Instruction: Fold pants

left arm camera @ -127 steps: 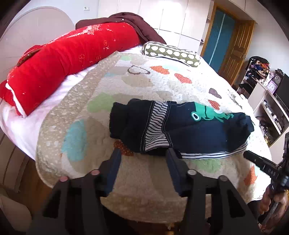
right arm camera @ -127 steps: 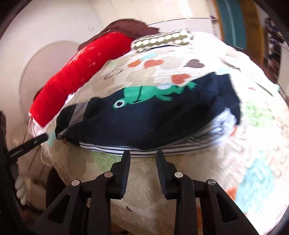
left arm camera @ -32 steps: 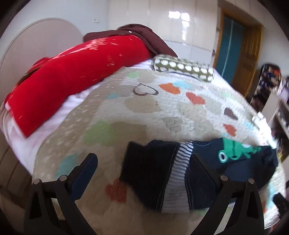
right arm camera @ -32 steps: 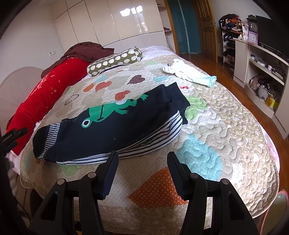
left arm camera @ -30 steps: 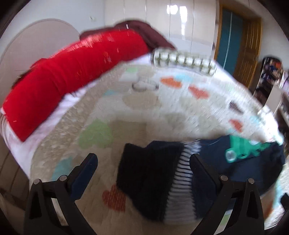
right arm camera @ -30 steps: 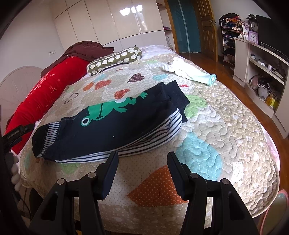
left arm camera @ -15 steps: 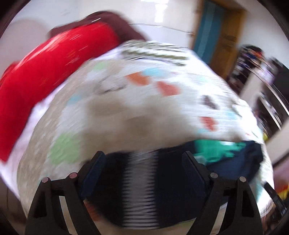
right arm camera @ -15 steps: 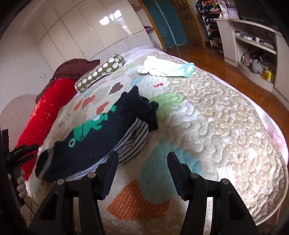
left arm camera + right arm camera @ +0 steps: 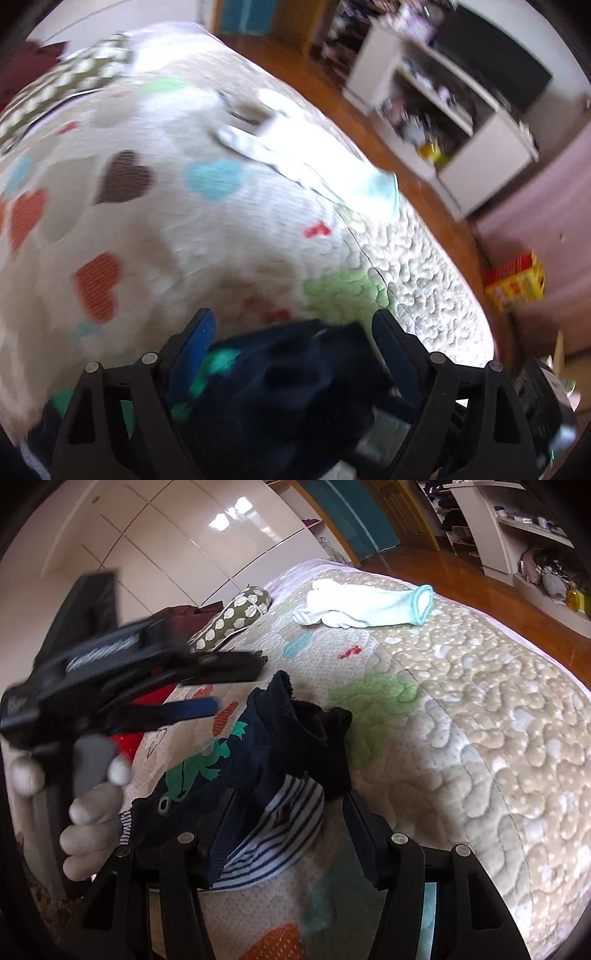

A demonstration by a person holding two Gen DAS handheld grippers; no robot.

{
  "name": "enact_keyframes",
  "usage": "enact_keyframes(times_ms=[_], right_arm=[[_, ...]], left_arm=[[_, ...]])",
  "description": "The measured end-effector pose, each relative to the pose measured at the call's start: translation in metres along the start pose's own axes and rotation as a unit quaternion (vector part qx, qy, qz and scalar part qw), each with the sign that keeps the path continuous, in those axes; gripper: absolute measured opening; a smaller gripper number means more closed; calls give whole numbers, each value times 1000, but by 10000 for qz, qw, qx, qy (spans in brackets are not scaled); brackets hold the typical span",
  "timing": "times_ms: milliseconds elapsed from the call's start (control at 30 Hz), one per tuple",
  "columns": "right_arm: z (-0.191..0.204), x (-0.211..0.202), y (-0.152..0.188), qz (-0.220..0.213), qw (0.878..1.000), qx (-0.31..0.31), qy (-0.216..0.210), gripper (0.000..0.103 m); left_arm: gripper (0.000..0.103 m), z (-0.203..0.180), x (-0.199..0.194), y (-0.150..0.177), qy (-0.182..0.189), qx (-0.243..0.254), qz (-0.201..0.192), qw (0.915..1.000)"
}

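Right gripper [image 9: 286, 819] low over quilt [image 9: 480, 709], fingers spread wide, straddling striped cuff end of dark pants [image 9: 258, 760]. Left gripper [image 9: 293, 332] released too, fingers apart above the pants' far end; its gloved hand [image 9: 88, 786] visible at left. White garment [image 9: 362, 605] lies farther off.

The left gripper [image 9: 291, 328] has its jaws spread wide; in the right wrist view it appears blurred at upper left [image 9: 221, 686], fingers pointing right, one above the other. The gloved left hand [image 9: 85, 797] wraps the handle below it. The right gripper [image 9: 288, 808] has its jaws wide apart, fingers pointing forward and level with each other.
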State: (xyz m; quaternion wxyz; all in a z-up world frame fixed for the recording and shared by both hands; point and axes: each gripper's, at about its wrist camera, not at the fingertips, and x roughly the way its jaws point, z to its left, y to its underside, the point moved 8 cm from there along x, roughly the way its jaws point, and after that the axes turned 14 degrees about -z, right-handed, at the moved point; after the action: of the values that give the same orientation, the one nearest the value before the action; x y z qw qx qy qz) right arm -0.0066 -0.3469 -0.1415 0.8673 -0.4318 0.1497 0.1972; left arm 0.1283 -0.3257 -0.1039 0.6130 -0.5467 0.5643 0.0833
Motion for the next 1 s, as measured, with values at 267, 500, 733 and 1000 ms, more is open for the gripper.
enact_keyframes(times_ms=[267,500,733,1000], right_arm=[[10,24,0,84,9997,-179,-162,16],[69,23,-11,66,9954,-488,-820,17],[143,42,44,839,9800,-1079,-1445,57],[154,20,27,663,9810,-1449,-1109,20]], left_arm=[[25,-1,27,21,55,50,586,9983],[27,61,-63,20,39,-940,-442,9946],[41,162,-152,97,-681,-2022,-1083,9709],[52,208,-239,173,-1684,-2272,-1810,9419]])
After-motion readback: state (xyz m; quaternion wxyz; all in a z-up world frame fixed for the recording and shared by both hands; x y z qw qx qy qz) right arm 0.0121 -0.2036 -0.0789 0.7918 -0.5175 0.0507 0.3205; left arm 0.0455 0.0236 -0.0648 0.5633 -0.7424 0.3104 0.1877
